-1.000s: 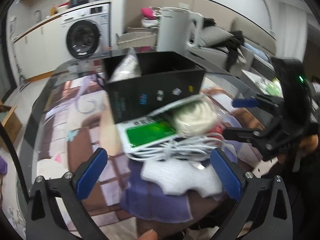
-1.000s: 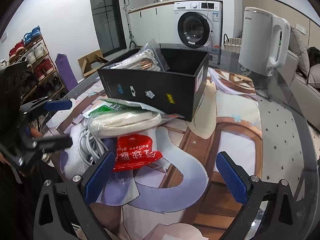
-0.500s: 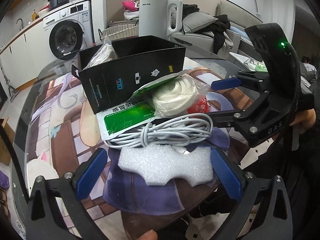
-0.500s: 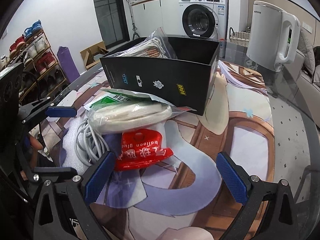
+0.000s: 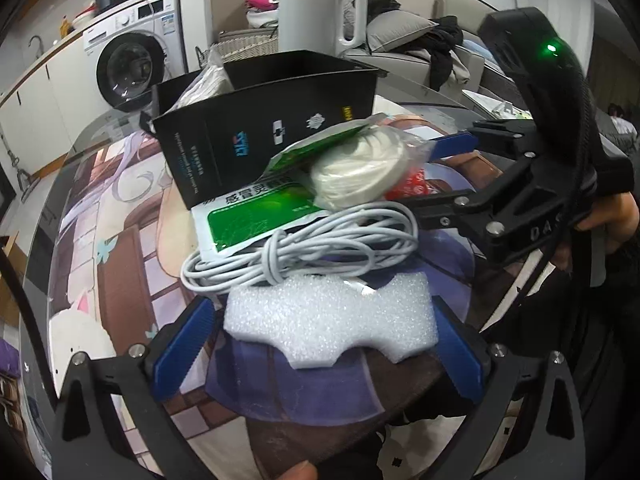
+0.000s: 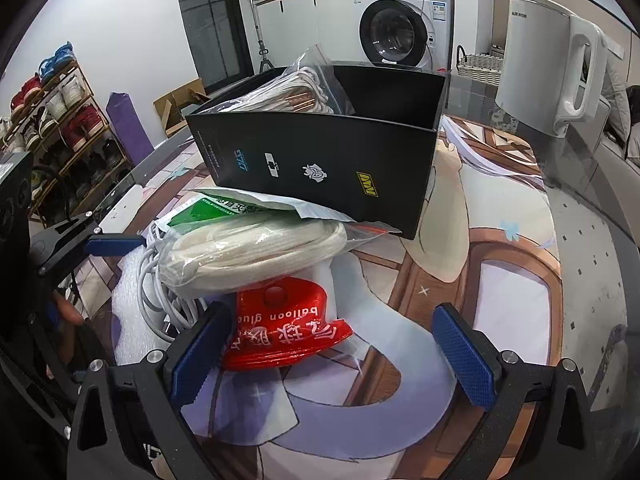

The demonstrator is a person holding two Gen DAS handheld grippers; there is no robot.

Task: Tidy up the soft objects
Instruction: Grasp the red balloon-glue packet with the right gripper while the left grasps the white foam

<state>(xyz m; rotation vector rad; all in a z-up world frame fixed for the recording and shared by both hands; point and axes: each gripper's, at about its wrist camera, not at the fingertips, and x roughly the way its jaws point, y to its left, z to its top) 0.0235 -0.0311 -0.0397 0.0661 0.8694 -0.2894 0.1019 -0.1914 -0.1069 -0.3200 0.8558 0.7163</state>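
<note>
Soft objects, white foam piece (image 5: 332,326) foremost, lie piled against the black box (image 6: 320,164); left gripper (image 5: 320,348) and right gripper (image 6: 332,354) jaws both gape, empty.

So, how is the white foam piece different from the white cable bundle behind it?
The foam piece is one flat, grainy slab with notched edges; the cable bundle is thin smooth cord, coiled and tied at the middle. The foam lies alone, nearest the open left claw, between its pads; the cable lies farther off, partly over a green packet. Both are white and ungripped, outside the black box.
</note>
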